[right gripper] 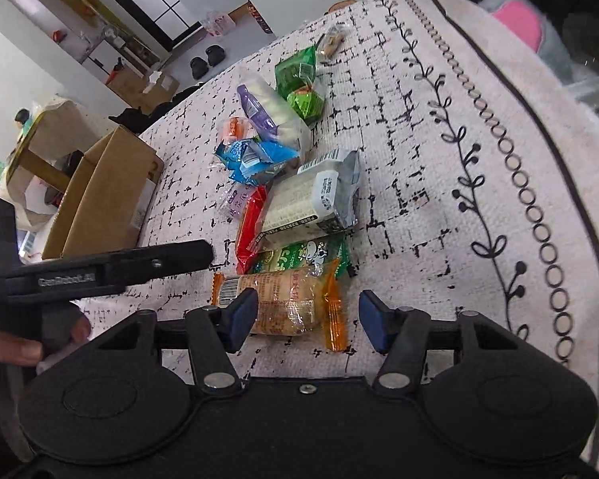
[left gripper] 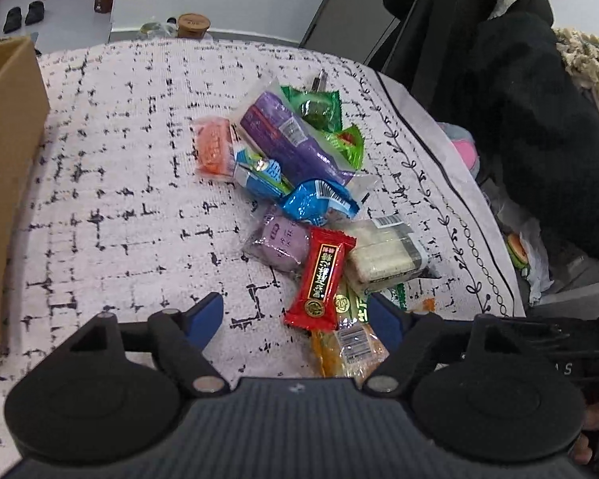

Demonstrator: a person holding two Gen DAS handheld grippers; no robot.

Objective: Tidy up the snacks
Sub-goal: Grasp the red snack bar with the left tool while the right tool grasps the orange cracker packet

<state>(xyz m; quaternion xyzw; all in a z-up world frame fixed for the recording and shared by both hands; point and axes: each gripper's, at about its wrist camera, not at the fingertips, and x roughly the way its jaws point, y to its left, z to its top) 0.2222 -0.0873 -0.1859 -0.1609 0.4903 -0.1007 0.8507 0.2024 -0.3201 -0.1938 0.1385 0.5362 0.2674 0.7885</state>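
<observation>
A heap of wrapped snacks lies on a white cloth with black marks. In the left wrist view I see a red packet, a white cracker pack, a purple pack, blue packets and an orange-wrapped snack. My left gripper is open just above the red packet and the orange snack. My right gripper is open, with the orange-wrapped snack between its fingers, untouched. The left gripper's arm shows at the left of the right wrist view.
An open cardboard box stands on the cloth at the left, also in the right wrist view. The cloth's bordered edge runs along the right. A dark coat hangs beyond it. Bottles and shoes are on the floor far back.
</observation>
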